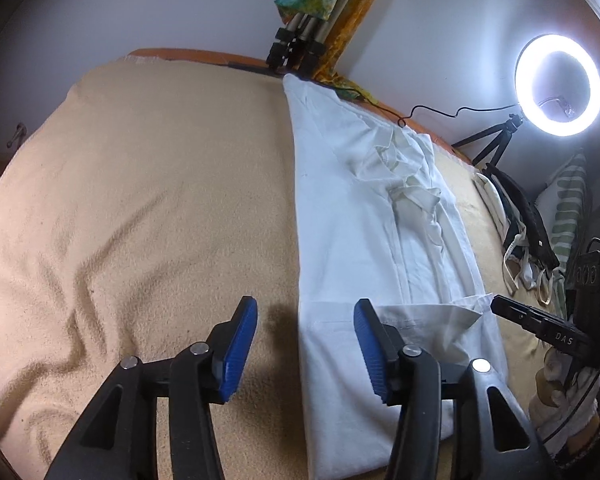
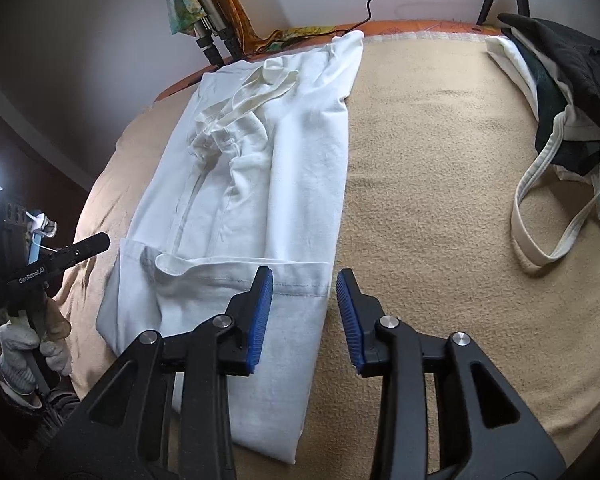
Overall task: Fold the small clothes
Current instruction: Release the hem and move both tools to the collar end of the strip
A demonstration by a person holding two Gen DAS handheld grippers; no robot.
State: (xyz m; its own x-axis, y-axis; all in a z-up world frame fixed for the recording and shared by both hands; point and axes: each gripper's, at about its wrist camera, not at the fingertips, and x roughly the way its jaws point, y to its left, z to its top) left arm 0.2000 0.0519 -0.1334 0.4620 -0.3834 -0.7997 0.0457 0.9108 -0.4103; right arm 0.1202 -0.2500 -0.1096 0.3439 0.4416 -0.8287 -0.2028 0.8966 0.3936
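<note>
A white garment point(image 1: 364, 208) lies folded into a long strip on the beige blanket point(image 1: 148, 184); it also shows in the right wrist view point(image 2: 260, 168). Its near end is turned up in a fold. My left gripper point(image 1: 306, 348) is open and empty, hovering above the strip's left edge. My right gripper point(image 2: 305, 320) is open and empty, straddling the strip's right edge near that fold. Each gripper shows in the other's view, at the far side of the garment: the right one point(image 1: 540, 320) and the left one point(image 2: 60, 258).
A pile of dark and white clothes with loose straps point(image 2: 564, 120) lies at the blanket's right side. A lit ring light point(image 1: 558, 84) on a tripod stands behind the bed. Tripod legs and colourful cloth point(image 1: 300, 40) are at the far edge.
</note>
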